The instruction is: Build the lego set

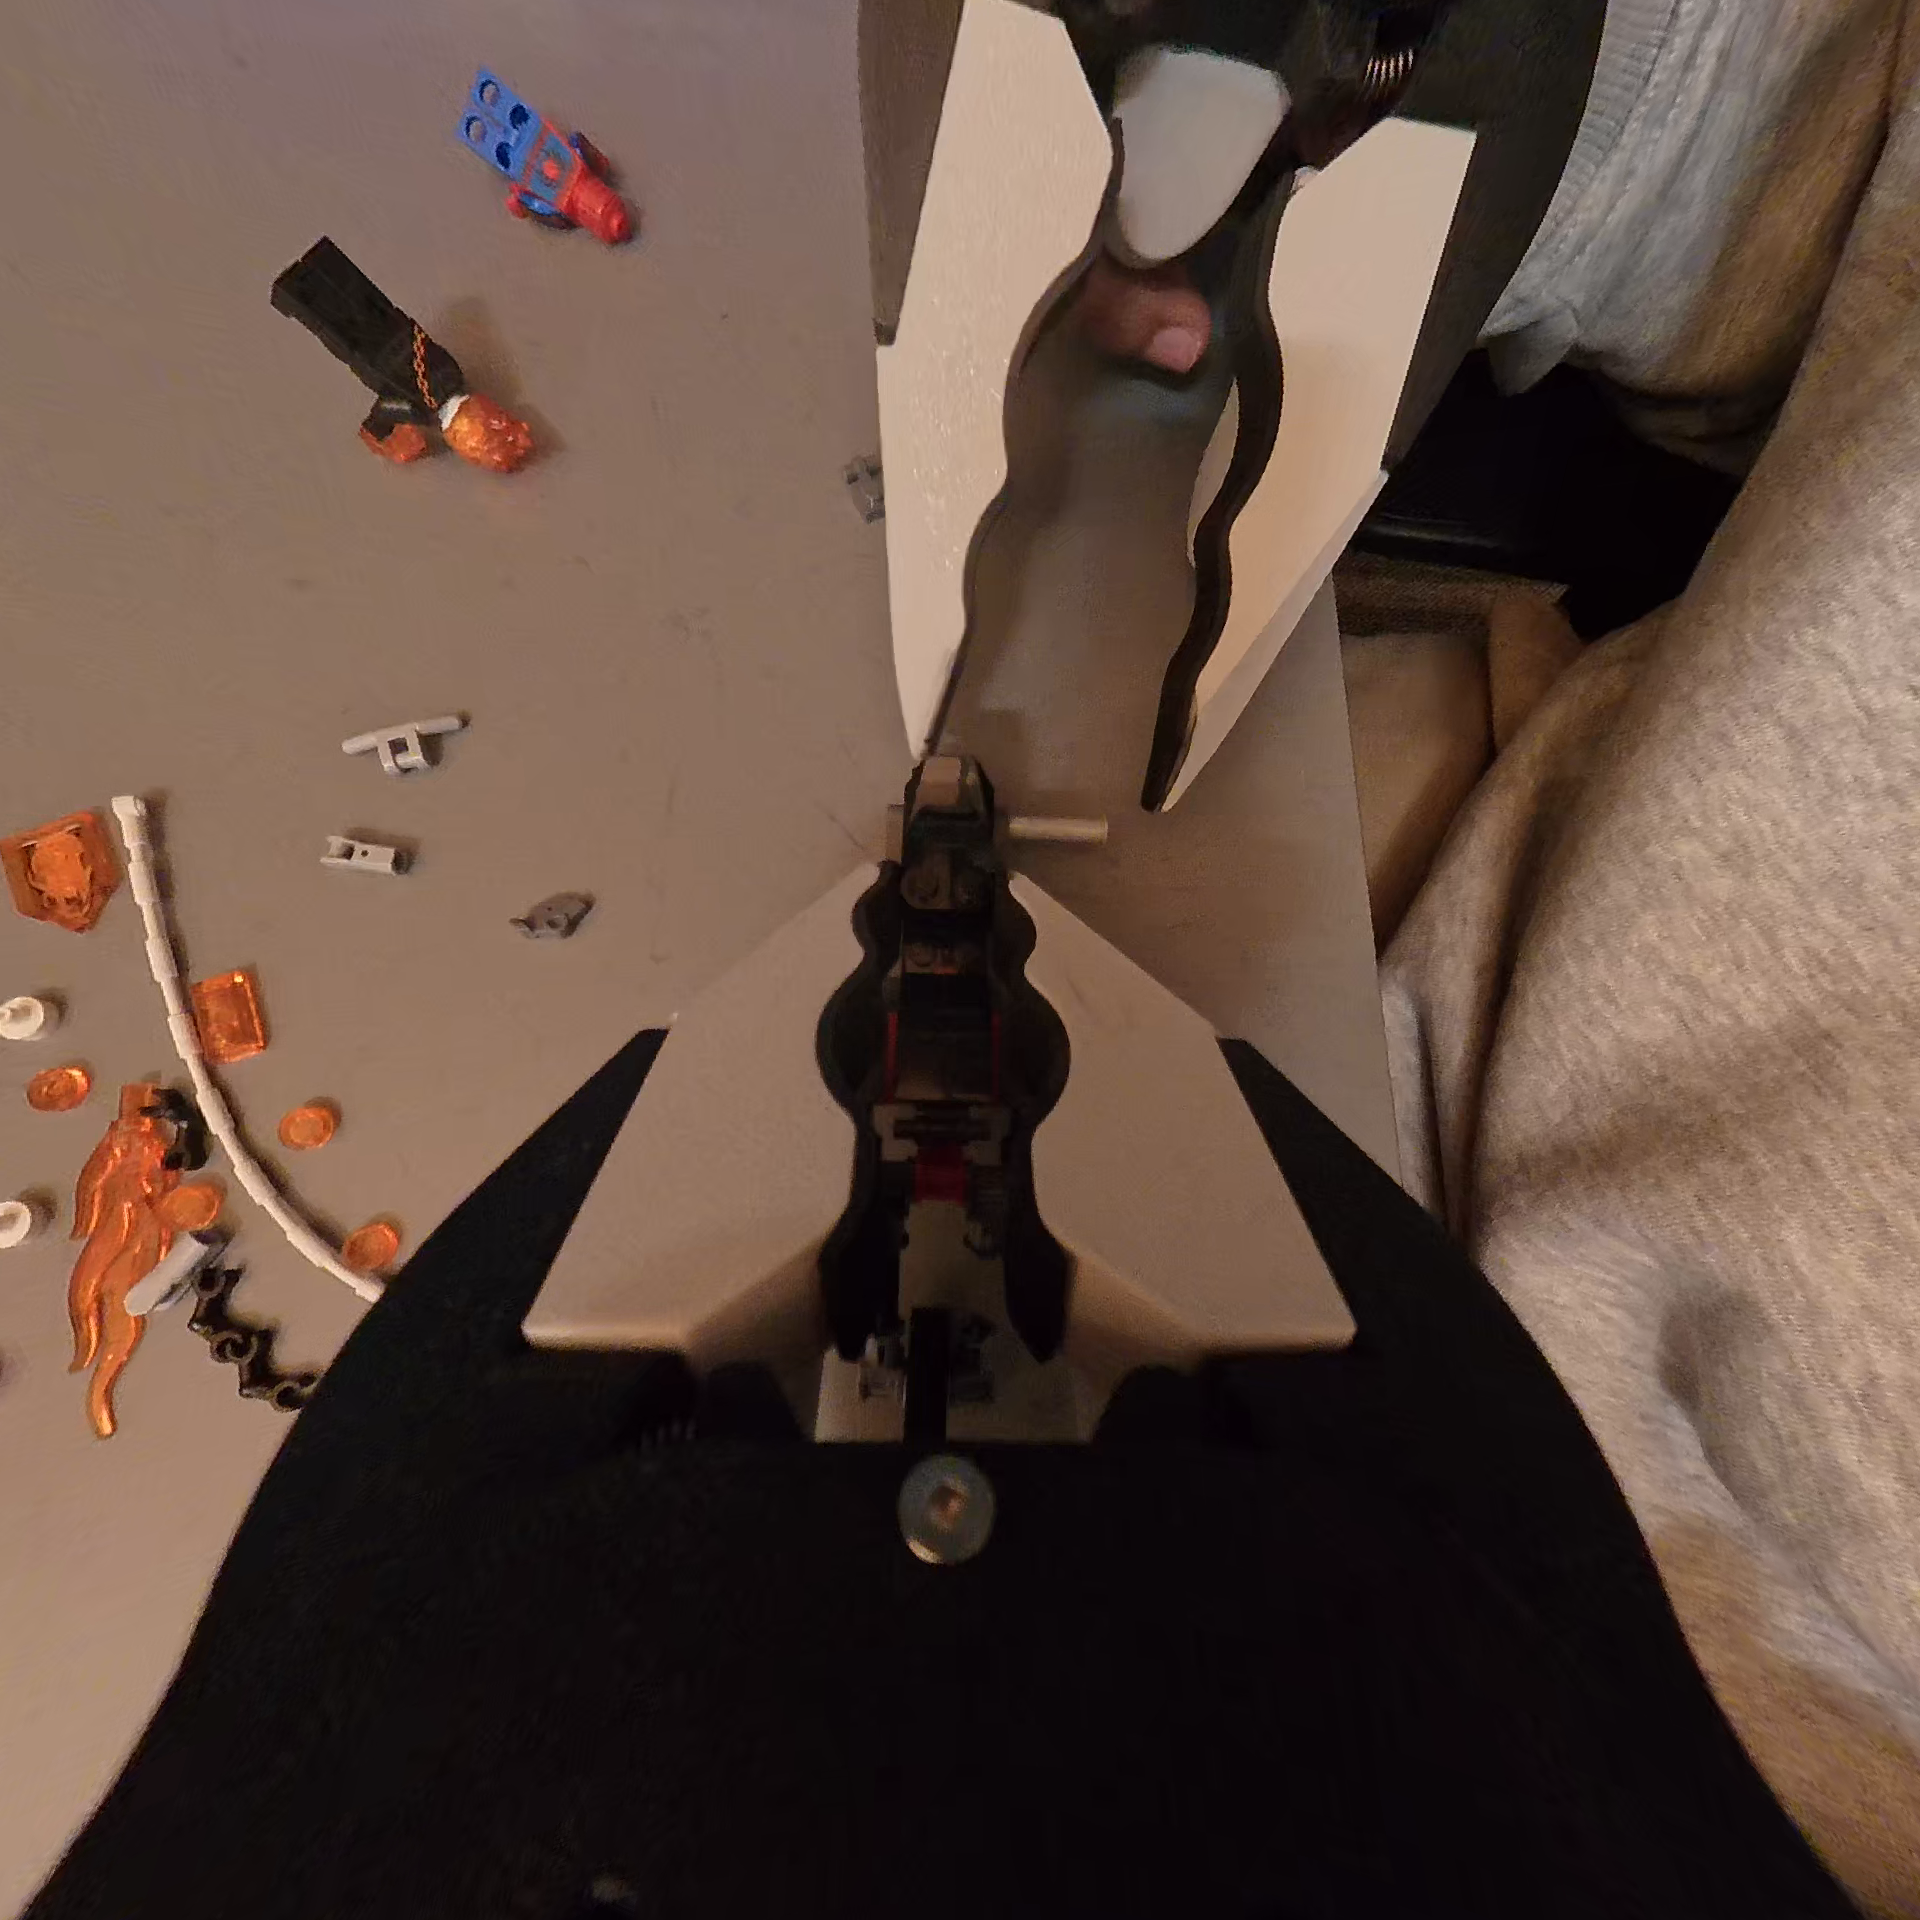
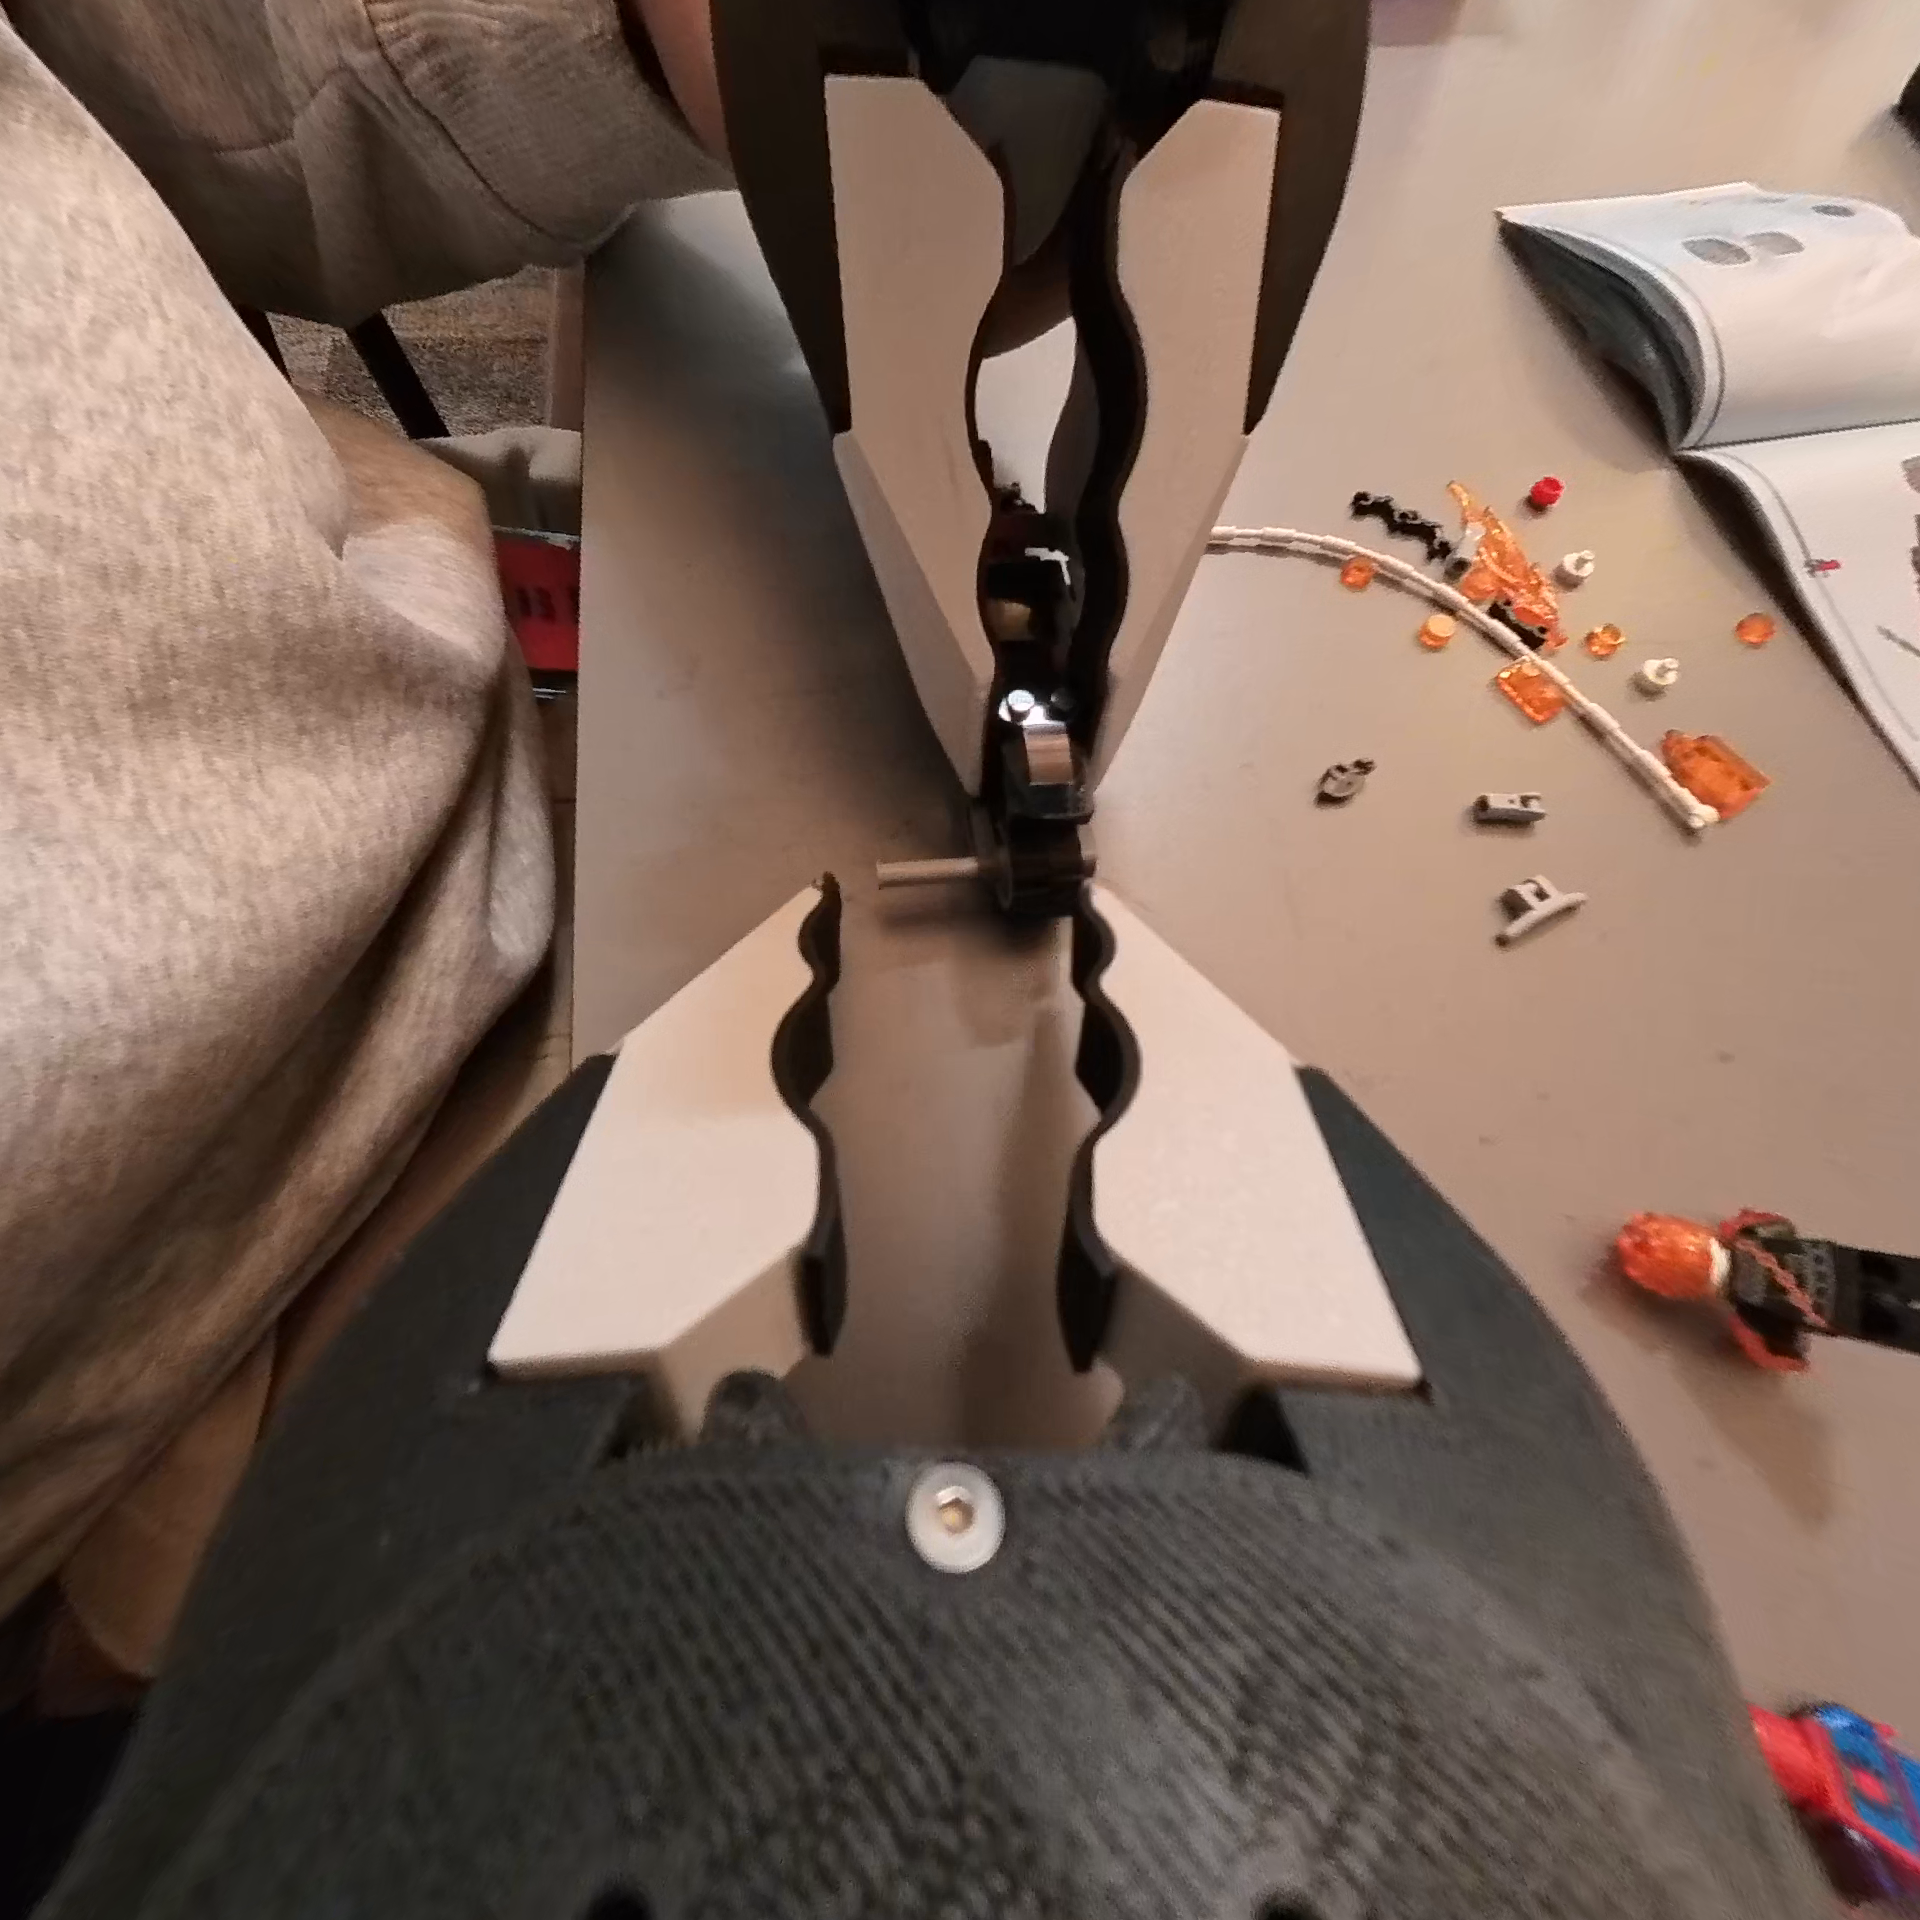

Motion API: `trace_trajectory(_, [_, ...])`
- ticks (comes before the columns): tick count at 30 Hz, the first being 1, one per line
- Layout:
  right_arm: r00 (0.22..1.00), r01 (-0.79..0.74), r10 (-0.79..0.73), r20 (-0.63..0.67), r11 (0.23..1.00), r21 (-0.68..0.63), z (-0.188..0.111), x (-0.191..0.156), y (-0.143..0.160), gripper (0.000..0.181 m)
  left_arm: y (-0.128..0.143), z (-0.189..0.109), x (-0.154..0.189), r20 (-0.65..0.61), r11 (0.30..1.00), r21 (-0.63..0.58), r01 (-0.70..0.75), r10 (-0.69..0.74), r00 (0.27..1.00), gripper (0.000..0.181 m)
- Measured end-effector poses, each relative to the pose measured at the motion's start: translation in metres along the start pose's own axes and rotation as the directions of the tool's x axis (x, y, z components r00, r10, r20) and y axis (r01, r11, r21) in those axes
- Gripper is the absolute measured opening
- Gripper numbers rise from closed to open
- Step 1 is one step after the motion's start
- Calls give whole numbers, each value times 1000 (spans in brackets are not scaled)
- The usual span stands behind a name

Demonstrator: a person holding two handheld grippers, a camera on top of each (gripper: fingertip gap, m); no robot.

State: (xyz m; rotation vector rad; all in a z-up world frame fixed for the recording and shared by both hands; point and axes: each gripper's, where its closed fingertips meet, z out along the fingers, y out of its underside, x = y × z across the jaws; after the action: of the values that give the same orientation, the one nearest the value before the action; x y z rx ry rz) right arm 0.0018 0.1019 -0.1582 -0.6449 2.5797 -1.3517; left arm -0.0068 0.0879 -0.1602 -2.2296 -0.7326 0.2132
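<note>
Left gripper [image 1: 940, 831] fingers pinch a black lego assembly [image 1: 940, 1039] lengthwise, above the desk [image 1: 623, 582] near its edge | right gripper [image 2: 956, 904] fingers spread, facing it, light axle pin [image 2: 925, 871] jutting between them | orange pieces [image 2: 1527, 686], white whip [image 2: 1455, 613], two minifigures [image 1: 416, 364] and a booklet [image 2: 1714, 301] lie well apart on the desk.

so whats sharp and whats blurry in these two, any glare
Left wrist view: warm dim light, the black lego assembly between the fingers is fairly sharp, the orange flame piece and frame edges smear. Right wrist view: a bright glare spot on the assembly's shiny part, the instruction booklet and the red and blue minifigure at the corner are blurred and stretched by the wide lens.
</note>
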Motion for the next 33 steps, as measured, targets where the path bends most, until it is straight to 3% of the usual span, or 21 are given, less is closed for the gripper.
trace_trajectory(5, [998, 11, -11, -56, 1000, 0, 1, 8, -1, 55, 0, 0, 0, 1, 1000, 1, -1, 1, 1000, 16])
trace_trajectory(10, [995, 45, -50, -86, 998, -52, 7, 10, 4, 53, 0, 0, 0, -1, 1000, -3, -2, 2, 1000, 16])
trace_trajectory(33, [998, 23, -26, -50, 998, -52, 8, 9, 3, 43, -1, -1, 1, 8, 1000, -3, -4, 4, 1000, 16])
